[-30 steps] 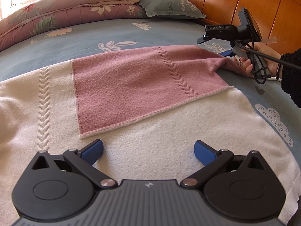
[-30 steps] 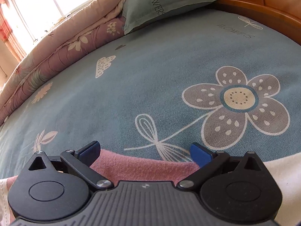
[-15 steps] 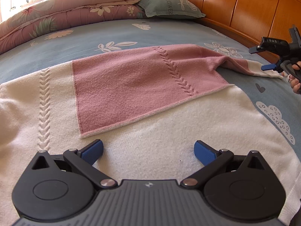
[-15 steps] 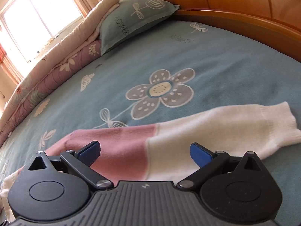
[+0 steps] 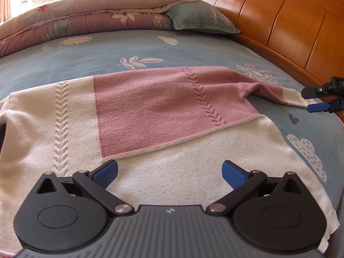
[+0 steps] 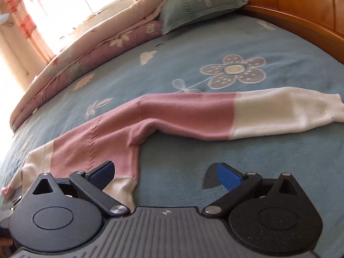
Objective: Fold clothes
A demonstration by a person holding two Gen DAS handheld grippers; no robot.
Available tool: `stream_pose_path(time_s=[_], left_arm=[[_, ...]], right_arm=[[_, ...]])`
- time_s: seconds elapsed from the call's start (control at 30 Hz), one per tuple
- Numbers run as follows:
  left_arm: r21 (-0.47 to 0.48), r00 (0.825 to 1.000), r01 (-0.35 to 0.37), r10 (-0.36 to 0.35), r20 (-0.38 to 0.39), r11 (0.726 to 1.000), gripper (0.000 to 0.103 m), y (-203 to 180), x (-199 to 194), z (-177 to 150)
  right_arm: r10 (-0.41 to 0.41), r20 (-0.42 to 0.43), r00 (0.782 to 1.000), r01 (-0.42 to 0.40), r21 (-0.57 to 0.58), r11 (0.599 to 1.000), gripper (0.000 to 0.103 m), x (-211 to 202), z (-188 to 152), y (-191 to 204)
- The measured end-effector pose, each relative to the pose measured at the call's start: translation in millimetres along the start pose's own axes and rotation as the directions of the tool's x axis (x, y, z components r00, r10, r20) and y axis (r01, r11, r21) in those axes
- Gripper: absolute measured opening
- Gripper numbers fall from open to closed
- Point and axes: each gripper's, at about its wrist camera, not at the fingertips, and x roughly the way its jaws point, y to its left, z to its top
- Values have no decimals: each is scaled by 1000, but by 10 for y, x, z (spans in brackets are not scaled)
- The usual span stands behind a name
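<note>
Sweater [image 5: 172, 111]: pink and cream, flat on my blue bedsheet [image 5: 90, 56]. My left gripper [image 5: 169, 172], jaws spread and empty, hovers over its cream hem. My right gripper [image 6: 165, 174], likewise spread and empty, sits near the outstretched sleeve [image 6: 247, 114].

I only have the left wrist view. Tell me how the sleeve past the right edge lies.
Observer: The sleeve lies stretched flat on the bedsheet, reaching towards the headboard.
Operator: Give me its colours along the length.
Observer: Pink from the shoulder, then white through to the cuff.
Operator: Report the right gripper.
Observer: The right gripper is open and holds nothing; one finger sits over the sweater body, the other over bare sheet, both well short of the cuff.
</note>
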Motion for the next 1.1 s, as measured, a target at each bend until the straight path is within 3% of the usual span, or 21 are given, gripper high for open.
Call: stream_pose_path(time_s=[0.2,0.33,0.4,0.57,0.73,0.87,1.0,1.1], left_arm=[[-62,999,-36,36,8,997,102,173,-158,16],[-61,999,-42,44,25,997,102,245,-277,4],[-66,998,-46,48,33,997,102,289,-332,0],[-89,998,-47,51,34,995,102,405,-397,-23],[-86,999,-36,38,29,996,102,367,-398,-28],[-67,999,-16,19,46,998,102,300,-457,-31],[-60,999,-13,16,51,998,102,297,-509,-67],[-63,998,-23,26,49,998,102,336,-537,-93]], right_arm=[[120,-36,992,-125,-270,955,103,368,-236,968],[22,-67,998,-45,-362,931,103,850,-371,1157],[-49,-68,996,21,-361,932,103,998,-429,1058],[-120,-32,992,104,-304,947,103,734,-453,882],[-72,-44,996,50,-367,929,103,405,-685,1224],[-110,-119,987,51,-412,910,103,518,-1006,1398],[-116,-37,993,96,-354,930,103,395,-1199,1329],[-137,-29,990,116,-377,919,103,275,-1311,1314]])
